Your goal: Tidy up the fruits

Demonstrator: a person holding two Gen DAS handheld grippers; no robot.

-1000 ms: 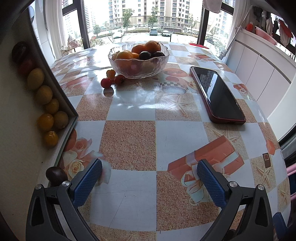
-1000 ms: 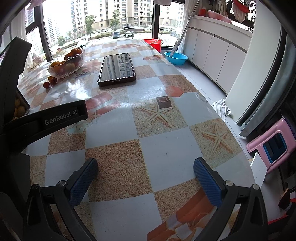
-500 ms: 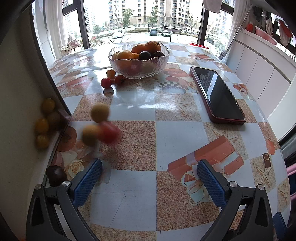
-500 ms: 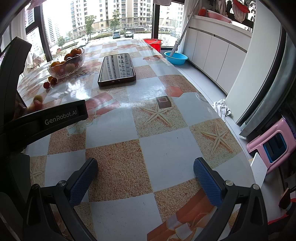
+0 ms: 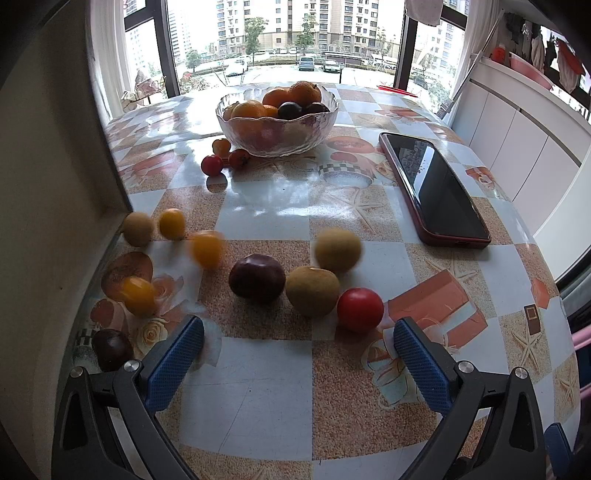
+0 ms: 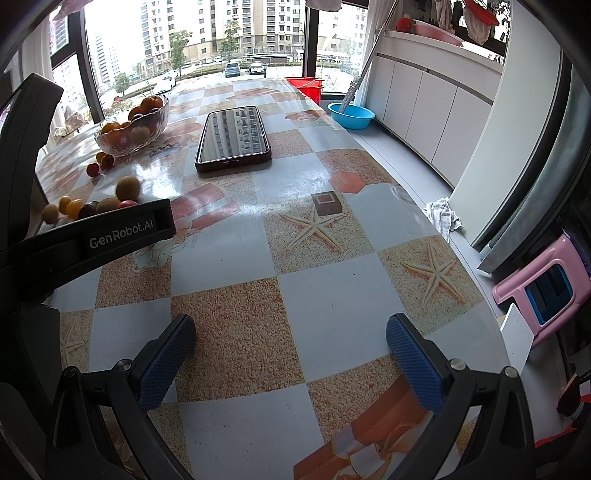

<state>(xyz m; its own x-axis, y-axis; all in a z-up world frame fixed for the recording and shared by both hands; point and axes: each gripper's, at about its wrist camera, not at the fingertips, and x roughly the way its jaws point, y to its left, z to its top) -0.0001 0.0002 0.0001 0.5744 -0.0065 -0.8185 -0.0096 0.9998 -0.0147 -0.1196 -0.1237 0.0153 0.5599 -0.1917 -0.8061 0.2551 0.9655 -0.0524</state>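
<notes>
Both grippers, left [image 5: 297,354] & right [image 6: 290,360], jaws wide, empty; loose fruits [image 5: 312,291] scattered near glass bowl [image 5: 277,127].

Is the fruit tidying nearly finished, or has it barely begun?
Barely begun, by the look of it. The glass bowl already holds oranges and dark fruit, but many loose fruits lie on the table, among them a red tomato and a dark plum; some look blurred, perhaps rolling. The left tool and right tool are open and empty, so everything loose remains.

Bright windows [image 5: 280,33]; white cabinets [image 6: 424,103]
</notes>
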